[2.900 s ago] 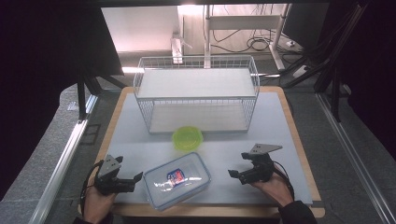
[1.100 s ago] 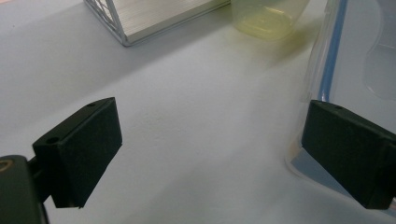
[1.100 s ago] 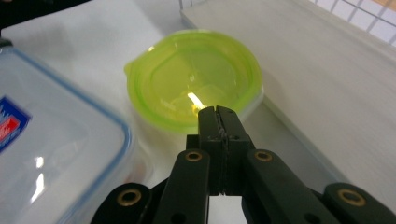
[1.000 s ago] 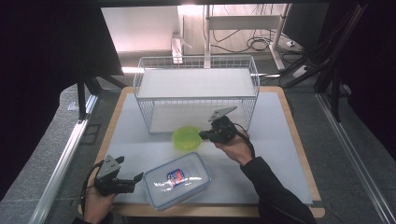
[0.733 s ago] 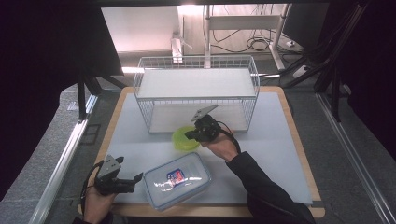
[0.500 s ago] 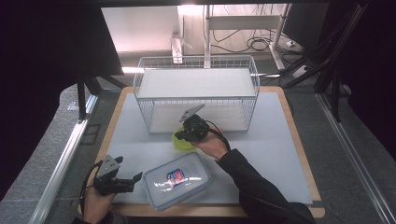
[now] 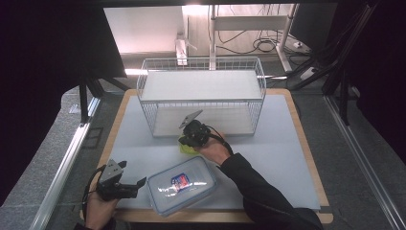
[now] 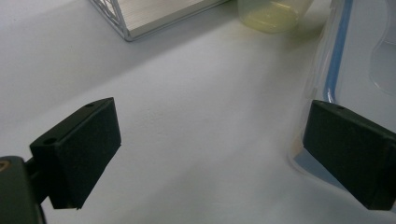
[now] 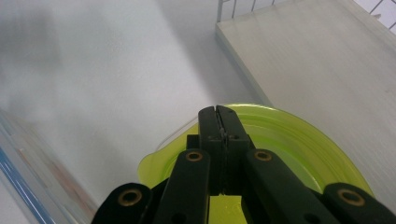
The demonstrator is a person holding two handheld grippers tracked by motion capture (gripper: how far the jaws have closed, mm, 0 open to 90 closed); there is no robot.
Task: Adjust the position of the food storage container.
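A lime-green bowl [image 7: 184, 148] sits on the pale mat just in front of the wire basket [image 7: 201, 96]. My right gripper [image 7: 190, 139] hovers right over it, shut, jaws pressed flat together above the bowl [image 9: 299, 144] with its tips [image 9: 218, 112] near the far rim; nothing shows between them. A clear lidded container [image 7: 182, 184] with a blue seal lies at the front. My left gripper [image 7: 138, 184] rests by its left end, open [image 8: 210, 154], one jaw beside the container's wall [image 8: 355, 56].
The basket's corner [image 8: 154, 14] and the bowl [image 8: 271, 14] lie beyond the left gripper. The mat [image 7: 282, 143] rests on a wooden board [image 7: 306, 143]. Dark stands and cables surround the table.
My right hand has travelled from the front right of the mat to the left and come down over the green bowl. The left gripper and the container have stayed put.
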